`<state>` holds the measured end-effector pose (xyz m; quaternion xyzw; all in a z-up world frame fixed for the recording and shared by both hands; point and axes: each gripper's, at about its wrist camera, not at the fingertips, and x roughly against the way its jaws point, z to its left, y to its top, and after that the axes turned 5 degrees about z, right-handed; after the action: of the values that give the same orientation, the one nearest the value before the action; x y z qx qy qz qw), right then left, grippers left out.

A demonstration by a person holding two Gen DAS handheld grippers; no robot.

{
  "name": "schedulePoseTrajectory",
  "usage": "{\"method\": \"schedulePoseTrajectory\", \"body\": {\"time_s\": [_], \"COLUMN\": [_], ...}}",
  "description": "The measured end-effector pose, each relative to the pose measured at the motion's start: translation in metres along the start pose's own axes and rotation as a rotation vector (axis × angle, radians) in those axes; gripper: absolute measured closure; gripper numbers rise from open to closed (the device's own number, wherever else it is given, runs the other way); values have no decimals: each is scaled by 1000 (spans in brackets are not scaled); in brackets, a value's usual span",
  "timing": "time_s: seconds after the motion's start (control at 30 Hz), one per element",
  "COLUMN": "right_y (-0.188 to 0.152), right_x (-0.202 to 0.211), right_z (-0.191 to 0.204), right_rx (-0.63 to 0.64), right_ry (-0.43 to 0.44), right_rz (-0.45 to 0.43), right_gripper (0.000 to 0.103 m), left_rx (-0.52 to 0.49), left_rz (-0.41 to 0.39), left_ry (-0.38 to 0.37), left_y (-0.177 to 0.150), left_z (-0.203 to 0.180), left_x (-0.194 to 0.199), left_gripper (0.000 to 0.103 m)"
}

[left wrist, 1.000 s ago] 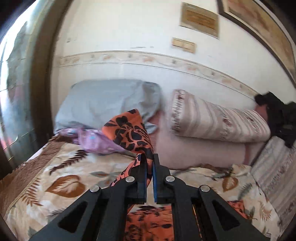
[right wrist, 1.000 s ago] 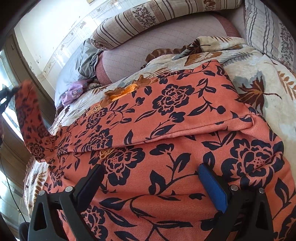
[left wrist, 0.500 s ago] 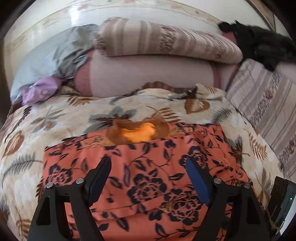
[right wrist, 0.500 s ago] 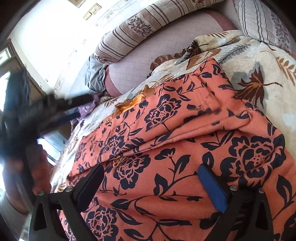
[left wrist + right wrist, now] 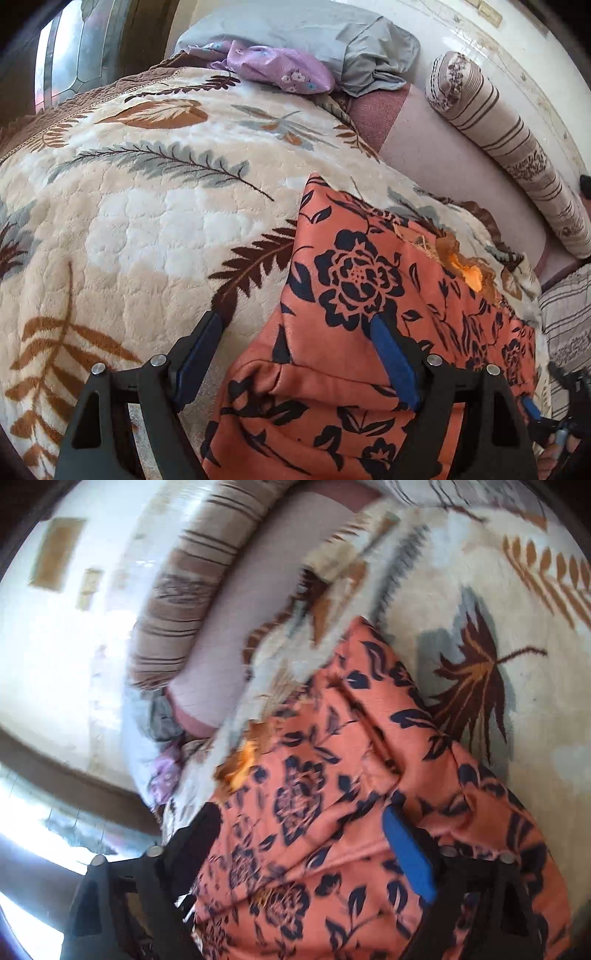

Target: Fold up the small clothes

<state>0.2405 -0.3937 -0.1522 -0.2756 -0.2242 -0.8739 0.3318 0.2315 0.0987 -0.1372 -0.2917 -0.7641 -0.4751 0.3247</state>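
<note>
An orange garment with dark flowers point(image 5: 369, 280) lies folded on the leaf-patterned blanket point(image 5: 147, 221). My left gripper point(image 5: 295, 319) hangs low over the garment's left edge and is open. Its left finger is over bare blanket and its right finger over the cloth, and nothing is pinched. In the blurred, tilted right wrist view the same garment point(image 5: 332, 775) fills the lower half. My right gripper point(image 5: 301, 812) stands over it with its jaws closing. Cloth lies between them, but the pads do not press on it. Its orange neckline trim point(image 5: 243, 760) shows at the far edge.
A lilac cloth point(image 5: 280, 68) and a grey pillow point(image 5: 314, 33) lie at the head of the bed. A striped bolster point(image 5: 509, 147) runs along the wall over a pink mattress point(image 5: 443, 162). A window point(image 5: 59, 62) is at the far left.
My left gripper let go of the lifted garment part, opened and dropped down to the garment's left edge. My right gripper rolled and shifted sideways, and its jaws have narrowed.
</note>
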Motion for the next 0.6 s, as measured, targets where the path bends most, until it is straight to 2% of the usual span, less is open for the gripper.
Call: {"method": "schedulePoseTrajectory", "body": {"time_s": [0.1,0.17,0.2,0.23,0.27,0.33,0.4,0.43,0.47,0.5,0.53,0.6], "right_y": [7,11,14,17,17,12,-1,-9,-14,-16,-16,-19], "right_x": [-11,-13,-13,-12,-7,17,36,37,30,15,-2,12], "right_z": [-3,4,8,18,27,54,74,73,64,49,22,16], "right_rx": [-54,-63,-45,1,41,148,260,297,318,316,265,278], "right_ry": [-48,-92,-116,-169,-207,-238,-277,-325,-383,-444,-478,-387], "right_rz": [-17,-19,-16,-13,-30,-101,-162,-170,-146,-83,21,-46], "right_gripper": [35,35,54,79,98,98,97,95,91,70,53,50], "left_rx": [-53,-91,-103,-108,-112,-103,-77,-76,-88,-113,-149,-217], "left_rz": [-30,4,38,64,63,39,-27,-66,-89,-91,-64,101], "left_ry": [-10,5,13,24,31,37,14,6,3,10,31,106], "left_y": [1,-2,-4,-5,-6,-5,-1,1,1,0,-2,-10], "left_z": [-13,-20,-17,-17,-15,-13,-12,-13,-16,-20,-24,-27], "left_x": [6,-1,-7,-12,-12,-5,10,18,22,22,15,-17], "left_gripper": [20,20,20,20,20,20,20,20,20,20,20,20]}}
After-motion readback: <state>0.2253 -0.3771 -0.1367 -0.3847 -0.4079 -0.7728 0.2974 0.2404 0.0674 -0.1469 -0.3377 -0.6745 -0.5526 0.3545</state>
